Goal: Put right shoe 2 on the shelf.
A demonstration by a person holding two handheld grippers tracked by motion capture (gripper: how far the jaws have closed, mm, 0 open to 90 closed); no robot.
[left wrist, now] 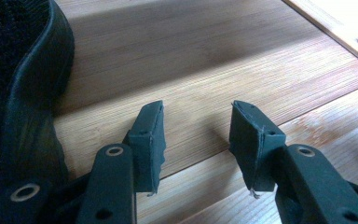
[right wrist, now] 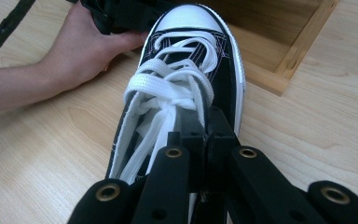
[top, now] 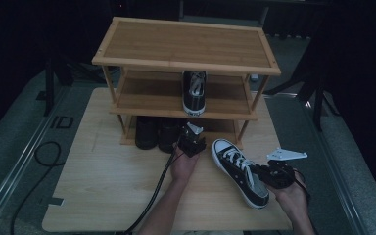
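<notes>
A black canvas sneaker (top: 236,166) with white laces and toe cap lies on the wooden table, toe toward the rack. My right gripper (top: 260,172) is shut on the side of its upper (right wrist: 223,79) near the heel end, with the jaws pressed together over the fabric (right wrist: 207,125). A matching sneaker (top: 194,92) stands on the middle shelf of the bamboo shoe rack (top: 186,44). My left gripper (top: 191,134) hovers at the bottom shelf (left wrist: 205,56), open (left wrist: 196,112), with nothing between its jaws. A black boot (left wrist: 23,93) sits just beside its left jaw.
Two dark boots (top: 154,132) stand on the left of the rack's bottom shelf. The rack's lower frame rail (right wrist: 289,60) lies just beyond the sneaker's toe. The left hand (right wrist: 84,51) rests on the table beside the toe cap. A cable (top: 152,196) trails back along the left forearm.
</notes>
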